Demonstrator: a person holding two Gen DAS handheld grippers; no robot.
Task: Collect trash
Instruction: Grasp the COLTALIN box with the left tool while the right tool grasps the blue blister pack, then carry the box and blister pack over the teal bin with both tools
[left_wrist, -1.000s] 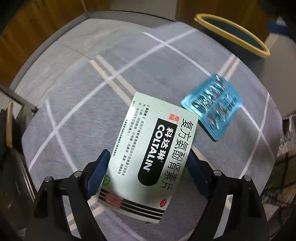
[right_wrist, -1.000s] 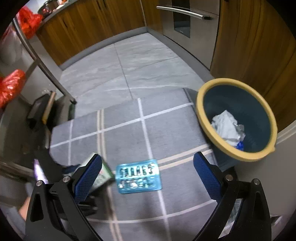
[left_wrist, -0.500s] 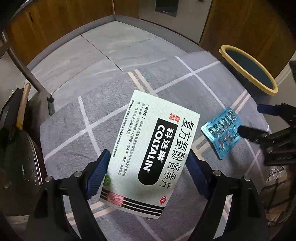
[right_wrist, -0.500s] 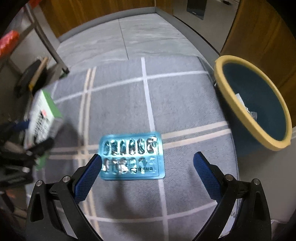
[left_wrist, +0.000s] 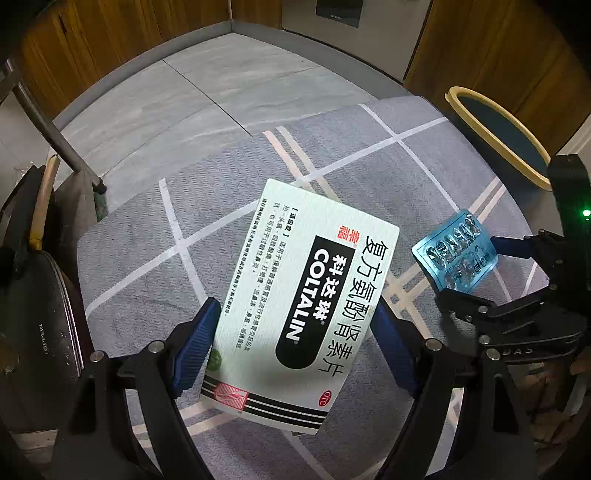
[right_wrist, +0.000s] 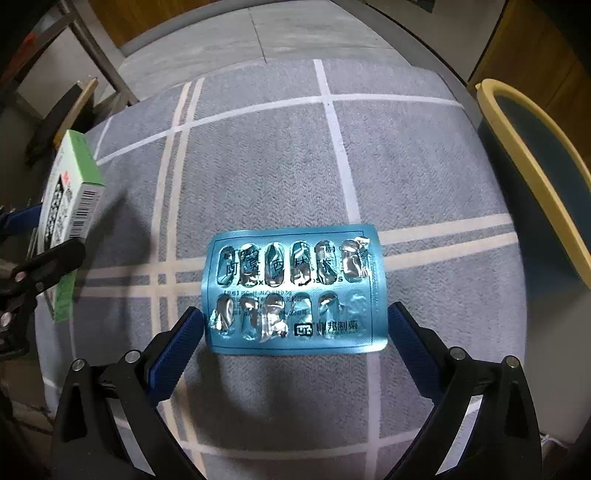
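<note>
Cardboard fills the left wrist view: the left gripper (left_wrist: 295, 343) is clamped on a white Coltalin medicine box (left_wrist: 303, 299) held above the grey checked rug (left_wrist: 147, 266), so that piece is collected but not yet binned. From the right wrist, the right gripper (right_wrist: 295, 332) has its jaws apart on either side of the emptied blue blister pack (right_wrist: 293, 290), which seems to lie on the rug's middle, not yet gripped, and the yellow-rimmed bin (right_wrist: 535, 166) waits off the rug's right edge.

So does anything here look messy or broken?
Yes: a blue blister pack lies on the grey rug, its foil pockets torn open, apparently emptied. The right claw straddles it, open. The left claw grips a medicine box.
</note>
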